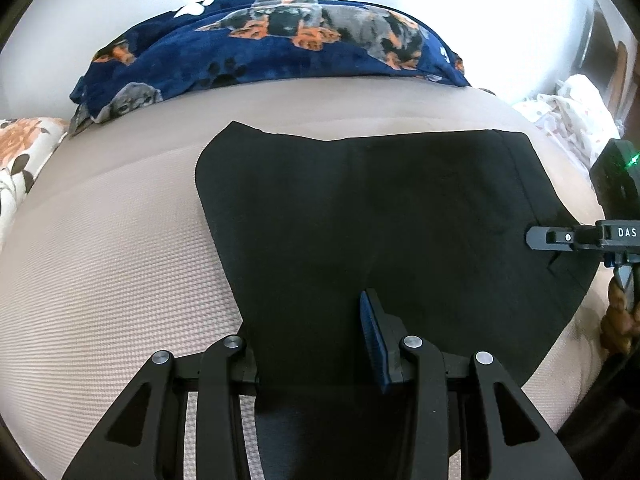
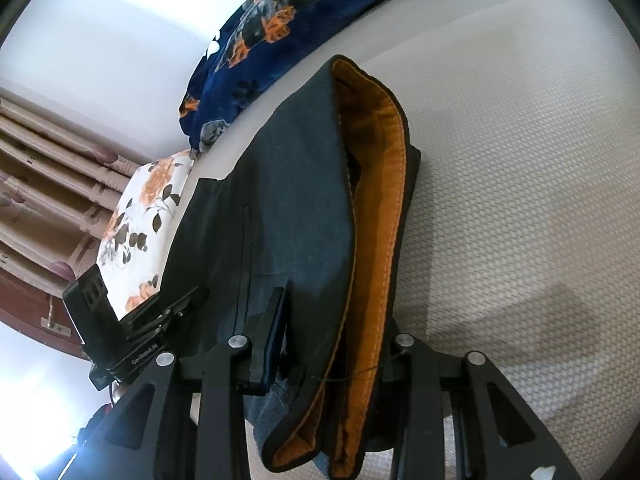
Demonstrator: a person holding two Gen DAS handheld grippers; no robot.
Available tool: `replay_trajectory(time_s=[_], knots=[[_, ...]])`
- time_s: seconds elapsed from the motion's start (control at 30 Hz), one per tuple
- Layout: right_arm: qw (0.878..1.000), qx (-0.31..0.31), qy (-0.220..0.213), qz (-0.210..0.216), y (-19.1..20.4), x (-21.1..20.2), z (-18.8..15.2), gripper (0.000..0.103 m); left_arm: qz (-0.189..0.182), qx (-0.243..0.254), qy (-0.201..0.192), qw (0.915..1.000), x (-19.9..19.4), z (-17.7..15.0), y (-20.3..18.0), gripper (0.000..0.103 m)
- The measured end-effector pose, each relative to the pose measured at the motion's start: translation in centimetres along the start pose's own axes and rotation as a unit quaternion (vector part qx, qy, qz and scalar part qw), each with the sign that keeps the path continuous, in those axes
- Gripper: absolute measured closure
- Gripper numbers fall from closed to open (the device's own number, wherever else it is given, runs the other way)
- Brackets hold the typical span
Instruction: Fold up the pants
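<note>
**Pants, dark, one pair — partly folded, held at both grippers**

Pants (image 1: 360, 208): black woven cloth with an orange-lined waistband (image 2: 372, 240), lying on the beige textured bed cover (image 1: 100, 260). Most of the cloth rests flat; the near edge rises into the grippers.

Left gripper (image 1: 316, 344): jaws clenched on the near edge of the pants, cloth filling the gap between its fingers; the blue ribbed pad (image 1: 374, 340) presses against the fabric.

Right gripper (image 2: 332, 340): jaws clenched on the bunched waistband end, several layers stacked between the fingers and a loose thread hanging there. It also shows at the right edge of the left wrist view, over the cloth's side.

Handling, judged: soft and limp, light to moderate in weight, not fragile. It will sag between the two holds and crease wherever it is laid. The waistband is the thickest, stiffest part and the surest hold; seams and hems are next best. Single layers may slip from the pads.

Surroundings: navy dog-print blanket (image 1: 260, 40) along the far edge; floral pillow (image 2: 140, 216) at the side; curtains (image 2: 48, 184) beyond.
</note>
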State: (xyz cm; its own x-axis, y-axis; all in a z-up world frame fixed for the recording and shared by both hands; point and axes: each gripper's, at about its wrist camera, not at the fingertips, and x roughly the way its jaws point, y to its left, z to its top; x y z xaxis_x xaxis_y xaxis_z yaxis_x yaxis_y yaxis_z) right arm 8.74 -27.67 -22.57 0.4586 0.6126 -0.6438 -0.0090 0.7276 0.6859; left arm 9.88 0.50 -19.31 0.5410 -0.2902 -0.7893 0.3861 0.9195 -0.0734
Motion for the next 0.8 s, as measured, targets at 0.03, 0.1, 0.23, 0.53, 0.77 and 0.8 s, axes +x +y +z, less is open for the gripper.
replay_trajectory(time_s=[0.03,0.1,0.23,0.53,0.77,0.8], knots=[[1.0,-0.001,0.001,0.001,0.2,0.2,0.1,0.071,0.002,-0.001,0.0,1.0,0.0,0.1,0.3,0.063],[1.0,-0.002,0.001,0.002,0.6,0.7,0.2,0.071,0.008,-0.004,-0.001,1.0,-0.1,0.2,0.9,0.063],[1.0,-0.006,-0.002,0.003,1.2,1.0,0.1,0.072,0.015,-0.012,-0.001,0.9998,-0.1,0.7,2.1,0.065],[1.0,-0.025,-0.002,0.005,3.7,3.9,1.5,0.073,0.04,-0.039,-0.006,0.9984,0.3,2.2,6.1,0.067],[0.999,-0.034,-0.015,0.007,5.2,6.7,4.0,0.073,0.058,-0.049,-0.011,0.997,1.4,4.1,9.0,0.067],[0.999,-0.032,-0.016,0.009,5.3,7.1,4.5,0.073,0.061,-0.052,-0.012,0.9967,1.7,4.5,9.5,0.067]])
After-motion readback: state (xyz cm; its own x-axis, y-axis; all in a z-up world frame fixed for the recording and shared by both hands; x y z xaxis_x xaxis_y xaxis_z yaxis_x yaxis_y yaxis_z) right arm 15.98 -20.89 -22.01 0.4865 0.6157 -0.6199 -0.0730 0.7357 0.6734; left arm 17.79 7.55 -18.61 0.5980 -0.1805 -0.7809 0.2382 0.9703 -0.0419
